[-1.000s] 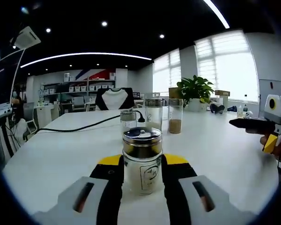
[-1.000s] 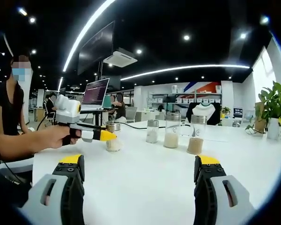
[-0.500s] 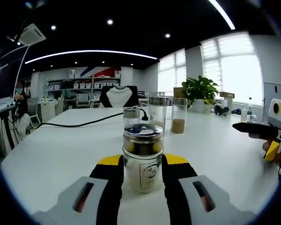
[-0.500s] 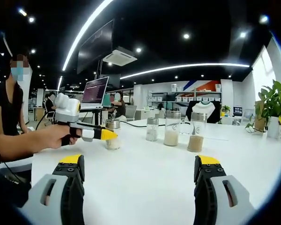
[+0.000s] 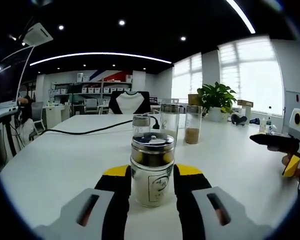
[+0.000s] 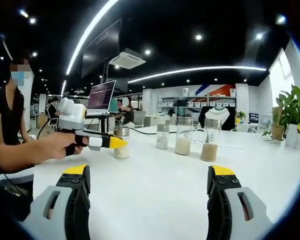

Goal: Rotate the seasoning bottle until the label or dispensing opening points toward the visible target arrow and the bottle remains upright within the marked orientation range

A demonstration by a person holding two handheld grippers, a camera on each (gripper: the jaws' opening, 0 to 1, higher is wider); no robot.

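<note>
**Seasoning bottle held upright between the left jaws; right gripper idle**

Left gripper view. The left gripper [image 5: 151, 186] pinches the seasoning bottle [image 5: 151, 170] low on its glass body, one jaw on each side. The bottle stands upright on the white table [image 5: 65, 160], its metal cap above the jaw tips and a printed label facing the camera. Behind the bottle stand three more jars [image 5: 171, 121] and a black cable [image 5: 85, 132]; to the bottle's right the right gripper [image 5: 285, 145] hangs over the table. No target arrow can be made out. Risk, as a judgement: with the grip so low, a quick twist could tip the bottle or let the glass slip in the jaws, leaving the label short of its heading. Against the earlier frames, the room has drifted slightly while bottle and grip look unchanged.

Right gripper view. The right gripper's own jaws stand spread wide, nothing between them. The left gripper, held in a hand [image 6: 57, 146], sits by the bottle, left of the jar row, as before.
</note>
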